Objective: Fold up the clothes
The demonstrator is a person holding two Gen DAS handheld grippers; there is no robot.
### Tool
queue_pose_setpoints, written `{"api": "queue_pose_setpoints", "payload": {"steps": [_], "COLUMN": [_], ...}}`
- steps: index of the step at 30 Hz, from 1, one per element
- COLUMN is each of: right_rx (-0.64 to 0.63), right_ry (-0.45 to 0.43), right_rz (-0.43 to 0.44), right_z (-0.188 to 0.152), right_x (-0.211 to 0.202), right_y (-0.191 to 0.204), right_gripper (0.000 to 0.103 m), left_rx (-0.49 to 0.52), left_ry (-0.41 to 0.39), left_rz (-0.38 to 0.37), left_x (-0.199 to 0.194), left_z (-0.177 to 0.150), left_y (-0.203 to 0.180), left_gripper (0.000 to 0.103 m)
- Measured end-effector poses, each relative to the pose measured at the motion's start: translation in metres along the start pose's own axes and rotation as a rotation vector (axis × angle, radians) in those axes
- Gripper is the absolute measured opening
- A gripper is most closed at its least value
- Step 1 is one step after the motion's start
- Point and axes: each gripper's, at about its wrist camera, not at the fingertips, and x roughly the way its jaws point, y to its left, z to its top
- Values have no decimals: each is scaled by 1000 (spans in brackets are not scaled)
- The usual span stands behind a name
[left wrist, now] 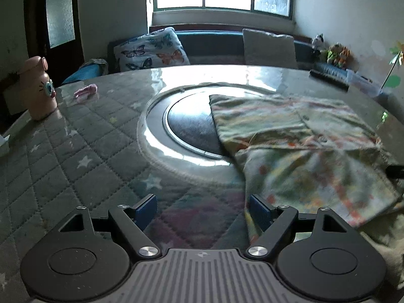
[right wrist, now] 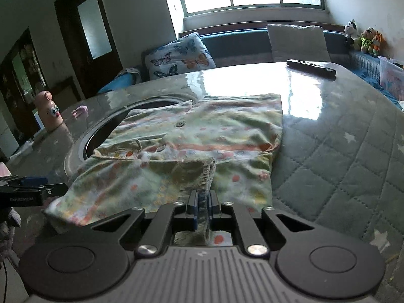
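Clenched on a hem of the shirt (right wrist: 192, 136), the right gripper (right wrist: 202, 210) lifts that edge; the shirt lies across the table (right wrist: 341, 136). Left gripper (left wrist: 202, 209) gapes empty, the cloth just to its right

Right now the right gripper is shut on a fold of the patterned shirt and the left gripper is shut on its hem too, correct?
Not quite. The right gripper is shut on a fold of the patterned shirt, but the left gripper is open: the left wrist view shows its fingers spread wide with only the tabletop between them, the shirt lying beside the right-hand one.
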Motion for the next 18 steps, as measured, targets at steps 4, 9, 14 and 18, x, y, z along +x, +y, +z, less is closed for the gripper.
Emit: {"api": "queue_pose_setpoints", "payload": {"steps": [4, 9, 14, 18], "right_rx": [-21, -46, -86, -96], "right_ry": [-32, -71, -68, -51], "right_rz": [7, 38, 63, 68], "right_z": [7, 19, 25, 27], "right_x": [-6, -4, 11, 24], "right_y": [2, 8, 16, 16], "right_gripper": [10, 10, 10, 10], "left_rx": [6, 28, 65, 78], "left_ry": [-22, -52, -46, -20], "left_rz": [5, 4, -7, 1], "left_x": [-5, 2, 21, 39], "left_z": [7, 25, 38, 41], "left_y": [0, -8, -20, -25], "left_gripper": [82, 82, 81, 81]}}
